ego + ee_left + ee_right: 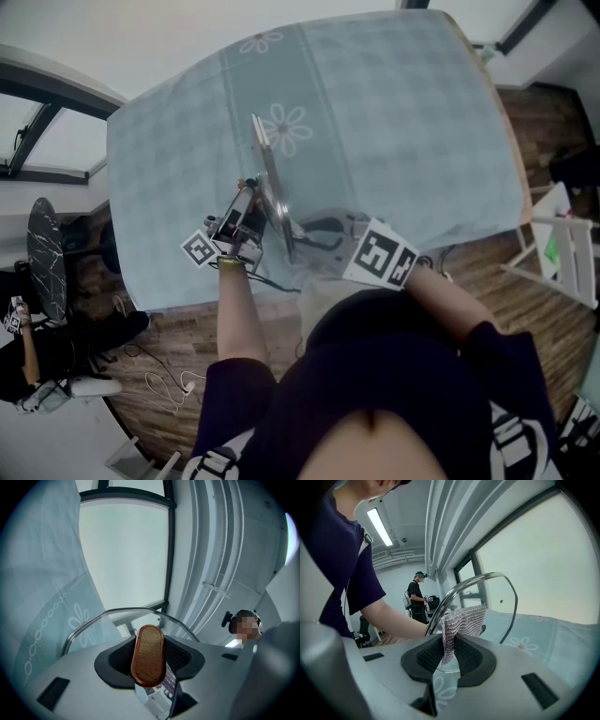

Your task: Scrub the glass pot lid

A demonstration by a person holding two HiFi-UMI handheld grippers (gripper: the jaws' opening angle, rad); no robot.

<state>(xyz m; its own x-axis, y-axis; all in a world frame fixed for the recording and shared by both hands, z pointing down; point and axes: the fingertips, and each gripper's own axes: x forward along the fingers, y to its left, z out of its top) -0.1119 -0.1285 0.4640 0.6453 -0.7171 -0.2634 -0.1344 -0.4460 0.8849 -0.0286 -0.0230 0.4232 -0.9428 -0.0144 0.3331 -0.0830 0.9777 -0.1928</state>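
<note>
Though its glass barely shows edge-on, the pot lid (270,183) stands upright, wooden handle (148,653) clamped leftward in left gripper (149,660), right gripper (449,656) pinching mesh cloth (463,619).

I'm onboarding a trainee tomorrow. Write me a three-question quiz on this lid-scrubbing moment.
1. True or false: the left gripper is clamped on the wooden knob of the glass lid.
2. What does the right gripper hold? A) yellow sponge B) silvery mesh cloth C) bottle brush
3. Fill in: the lid is held ____, not flat on the tablecloth.
Key: 1 true; 2 B; 3 upright.
</note>
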